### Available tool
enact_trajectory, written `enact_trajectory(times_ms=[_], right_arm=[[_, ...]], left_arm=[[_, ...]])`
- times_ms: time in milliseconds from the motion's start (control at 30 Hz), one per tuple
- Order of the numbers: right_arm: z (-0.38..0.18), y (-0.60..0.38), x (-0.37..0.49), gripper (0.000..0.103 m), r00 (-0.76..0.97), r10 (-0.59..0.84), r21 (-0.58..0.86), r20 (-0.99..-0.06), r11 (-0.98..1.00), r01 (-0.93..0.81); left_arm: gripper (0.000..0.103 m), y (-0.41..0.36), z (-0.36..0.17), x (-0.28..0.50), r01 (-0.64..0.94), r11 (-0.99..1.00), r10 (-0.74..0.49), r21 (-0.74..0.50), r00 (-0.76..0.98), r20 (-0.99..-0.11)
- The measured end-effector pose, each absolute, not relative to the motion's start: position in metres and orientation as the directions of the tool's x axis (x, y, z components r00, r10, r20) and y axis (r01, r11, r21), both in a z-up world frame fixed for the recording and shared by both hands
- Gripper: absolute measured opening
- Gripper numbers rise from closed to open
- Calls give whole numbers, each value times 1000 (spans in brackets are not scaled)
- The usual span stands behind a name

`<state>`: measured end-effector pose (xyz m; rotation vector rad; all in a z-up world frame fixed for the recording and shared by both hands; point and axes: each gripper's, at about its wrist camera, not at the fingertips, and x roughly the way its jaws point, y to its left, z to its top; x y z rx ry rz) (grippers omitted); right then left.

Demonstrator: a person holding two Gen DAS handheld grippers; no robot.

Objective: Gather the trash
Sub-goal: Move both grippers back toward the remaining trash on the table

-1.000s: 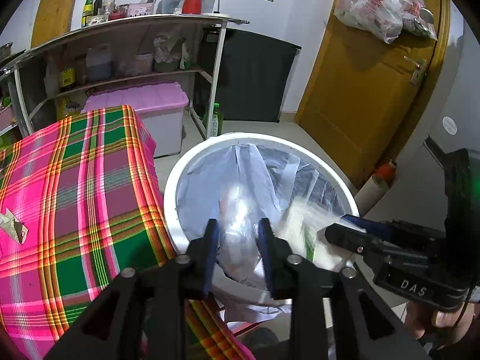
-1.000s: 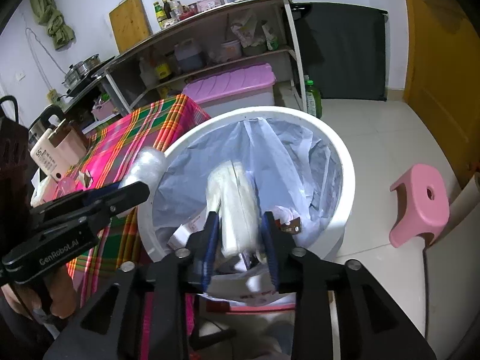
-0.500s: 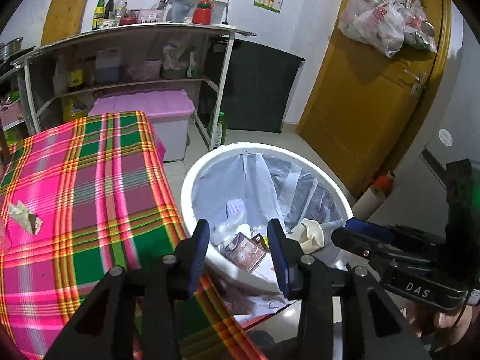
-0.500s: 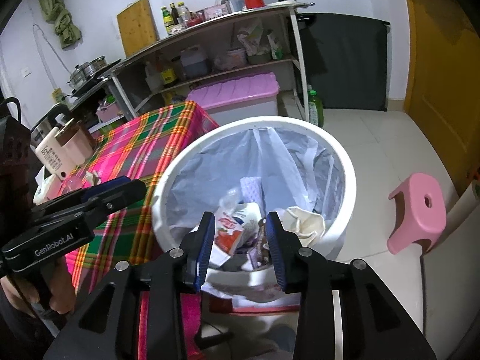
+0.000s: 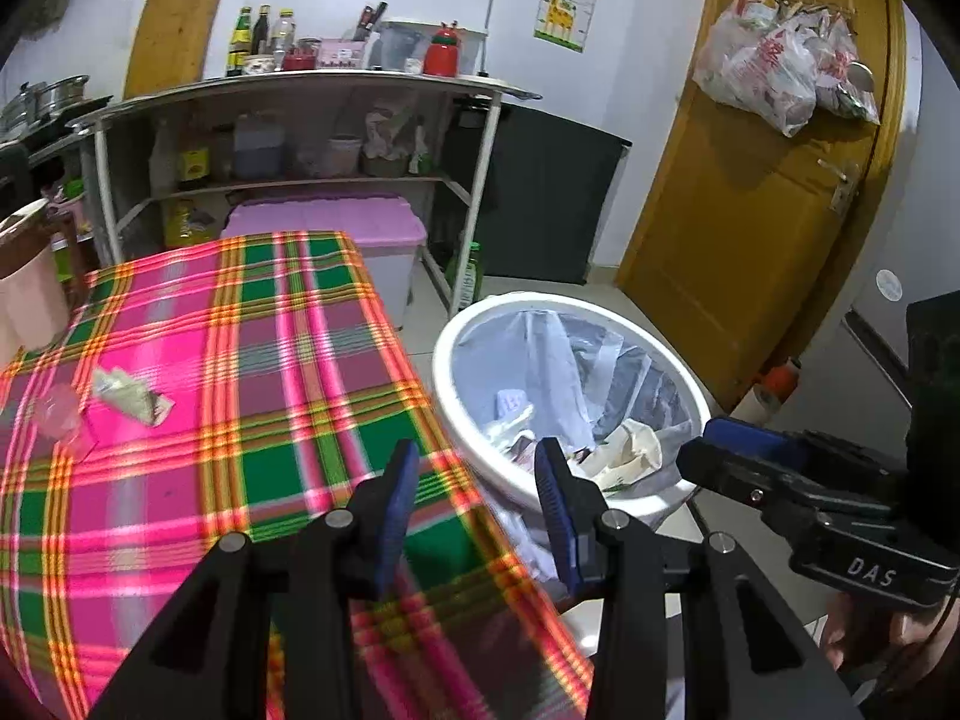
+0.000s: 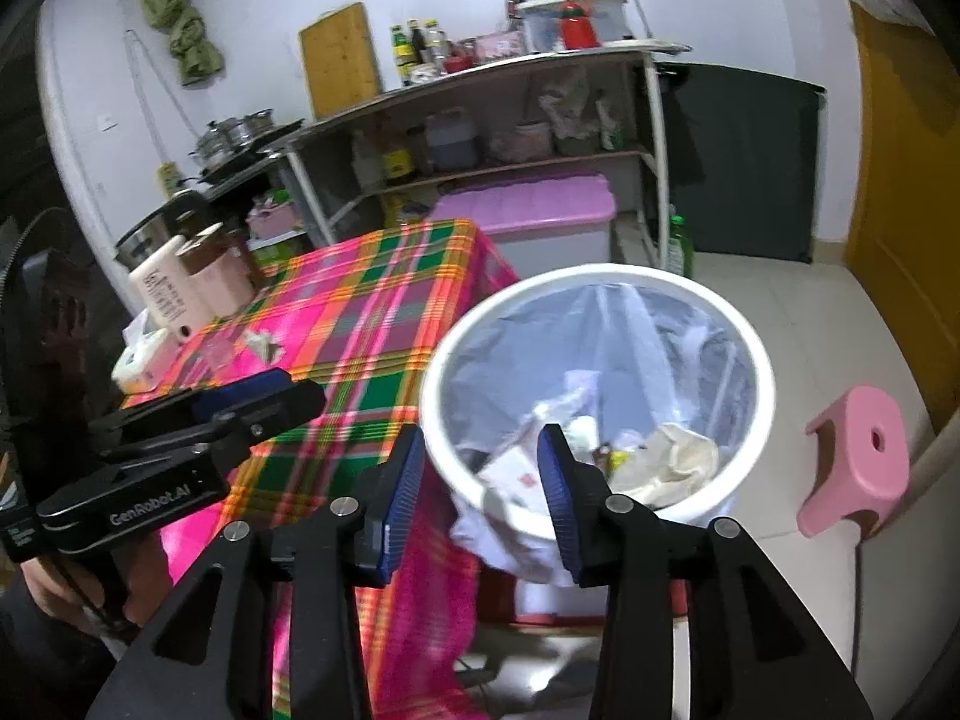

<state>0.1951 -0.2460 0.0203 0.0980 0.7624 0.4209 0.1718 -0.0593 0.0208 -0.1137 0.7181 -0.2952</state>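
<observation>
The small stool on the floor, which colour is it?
The stool is pink; it shows only in the right wrist view.

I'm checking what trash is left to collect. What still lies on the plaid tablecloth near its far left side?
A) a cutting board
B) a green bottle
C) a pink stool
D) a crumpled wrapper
D: a crumpled wrapper lies on the plaid tablecloth, apart from the lined white bin that already holds trash.

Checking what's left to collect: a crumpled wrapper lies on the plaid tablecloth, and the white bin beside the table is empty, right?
Not quite. The crumpled wrapper does lie on the plaid tablecloth, but the white bin already holds trash, as the right wrist view shows.
</observation>
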Motion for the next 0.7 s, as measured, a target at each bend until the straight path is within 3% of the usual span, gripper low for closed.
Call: enact_trajectory(times_ms=[700], right_arm=[[22, -155, 191, 43, 547, 508, 200, -665, 827, -525]], left_arm=[[42, 49, 11, 139, -24, 980, -112, -200, 760, -640]])
